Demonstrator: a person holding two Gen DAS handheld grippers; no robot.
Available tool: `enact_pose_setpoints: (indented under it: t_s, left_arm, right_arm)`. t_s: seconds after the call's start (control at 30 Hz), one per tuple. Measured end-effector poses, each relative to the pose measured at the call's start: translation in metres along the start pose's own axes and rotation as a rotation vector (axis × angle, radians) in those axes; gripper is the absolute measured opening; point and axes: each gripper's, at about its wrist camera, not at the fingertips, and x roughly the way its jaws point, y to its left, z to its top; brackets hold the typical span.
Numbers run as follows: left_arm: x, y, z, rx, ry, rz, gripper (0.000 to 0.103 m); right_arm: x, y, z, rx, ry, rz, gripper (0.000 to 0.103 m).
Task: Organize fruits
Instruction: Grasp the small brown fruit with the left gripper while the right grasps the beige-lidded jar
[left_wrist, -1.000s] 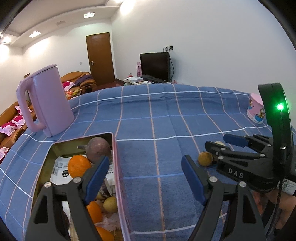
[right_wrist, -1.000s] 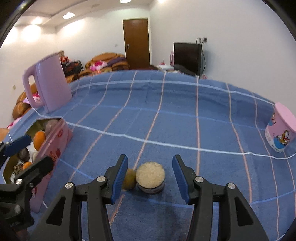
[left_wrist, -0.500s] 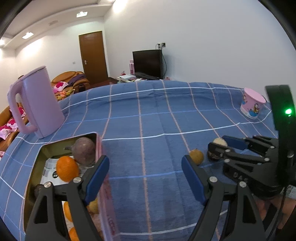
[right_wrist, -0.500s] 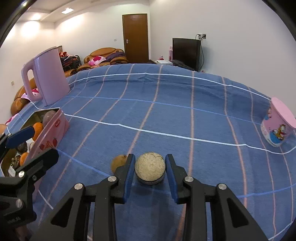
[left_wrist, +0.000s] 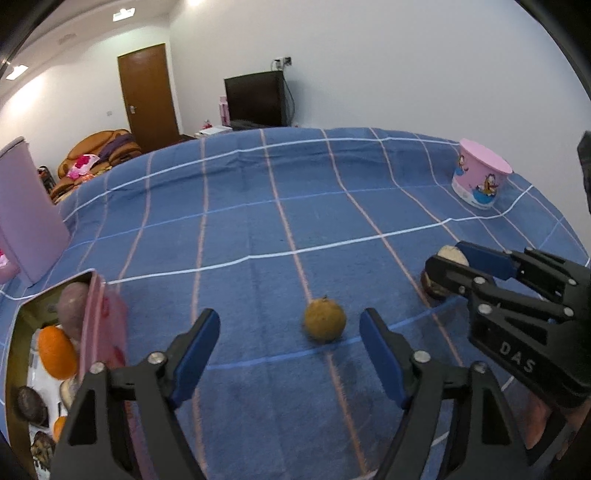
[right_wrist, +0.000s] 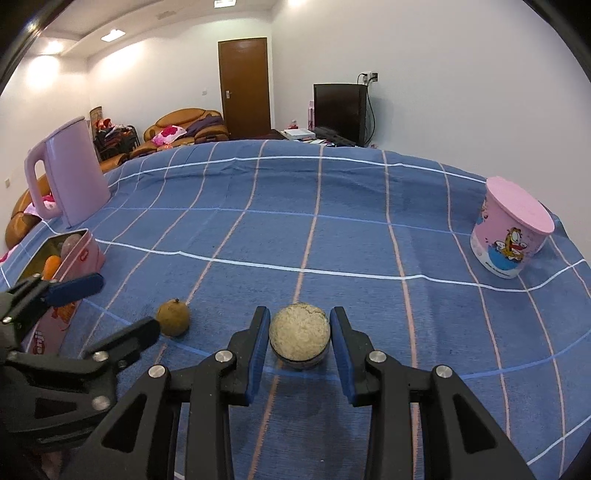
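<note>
Fruits were split between a pink tin (left_wrist: 105, 325) at the left edge of the blue checked tabletop (left_wrist: 258, 229) and the open cloth: an orange (left_wrist: 55, 352) and a purple round fruit (left_wrist: 72, 304) lay inside the tin with other pieces, while a small brownish-yellow fruit (left_wrist: 325, 319) sat alone on the cloth. The left gripper (left_wrist: 290, 354) hovered just short of that fruit, its jaws having just been closing yet wide apart, with nothing between them. The right gripper (right_wrist: 300, 345) was clamped on a pale, rough-skinned round fruit (right_wrist: 299, 330), its pads pressing both sides. A pink kettle (right_wrist: 72, 170) stood far left and a pink cartoon cup (right_wrist: 511, 234) far right.
</note>
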Motion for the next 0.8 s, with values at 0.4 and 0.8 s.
enact_pose_setpoints:
  t_s: [0.4,0.8]
  left_arm:
    - [0.025,-0.002,0.001,-0.031,0.097,-0.099,0.029]
    - [0.009,-0.001,0.002,-0.029,0.017,-0.059,0.029]
  right_arm:
    - [0.001,-0.001,0.000,0.002,0.006,0.039,0.035]
    - [-0.007,0.011,-0.002,-0.043,-0.032,0.068,0.035]
